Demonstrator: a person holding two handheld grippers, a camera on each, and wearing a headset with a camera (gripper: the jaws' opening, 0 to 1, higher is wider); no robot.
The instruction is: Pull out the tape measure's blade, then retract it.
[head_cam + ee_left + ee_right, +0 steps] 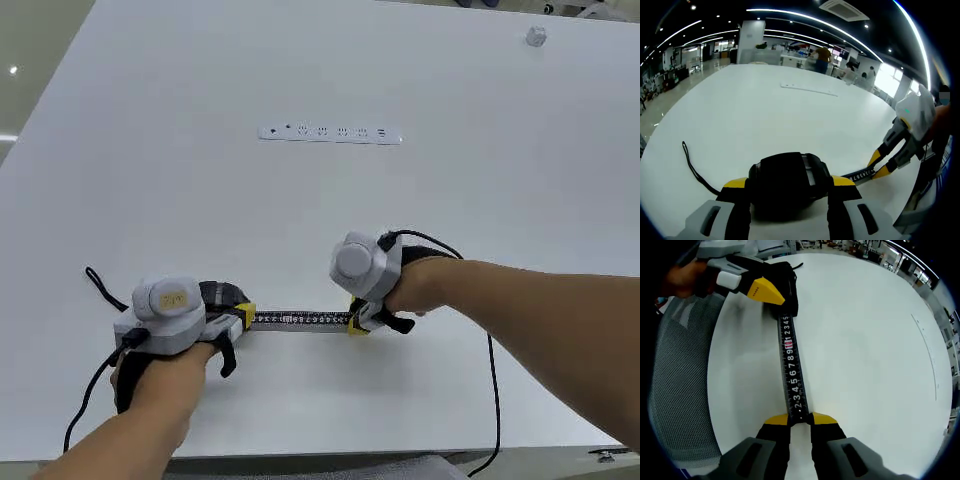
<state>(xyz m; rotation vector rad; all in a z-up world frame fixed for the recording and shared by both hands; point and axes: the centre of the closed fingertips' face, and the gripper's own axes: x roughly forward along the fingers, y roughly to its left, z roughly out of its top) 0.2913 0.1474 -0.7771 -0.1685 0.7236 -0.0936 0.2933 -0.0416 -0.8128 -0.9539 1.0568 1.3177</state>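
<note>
The left claw is sitting low on the near left of the desk, and it is clamping the black case between its yellow tips. In the left gripper view that case is sitting squarely between the jaws of the left claw, pressed on both sides. Its black strap is trailing off to the left across the white surface.

The blade is running out of the case, flat along the desk towards the right. The right claw is pinching its far end. Looking along the right claw, the yellow tips are closing tight on the blade. The numbered face is pointing up and stretching straight away to the case, where a yellow tip of the left claw is showing beside it. From the left side, the blade is leaving the case to the right and meeting the other claw near the desk edge.

Well beyond all this, a white power strip is lying across the middle of the desk. A small grey object is resting near the far right corner.
</note>
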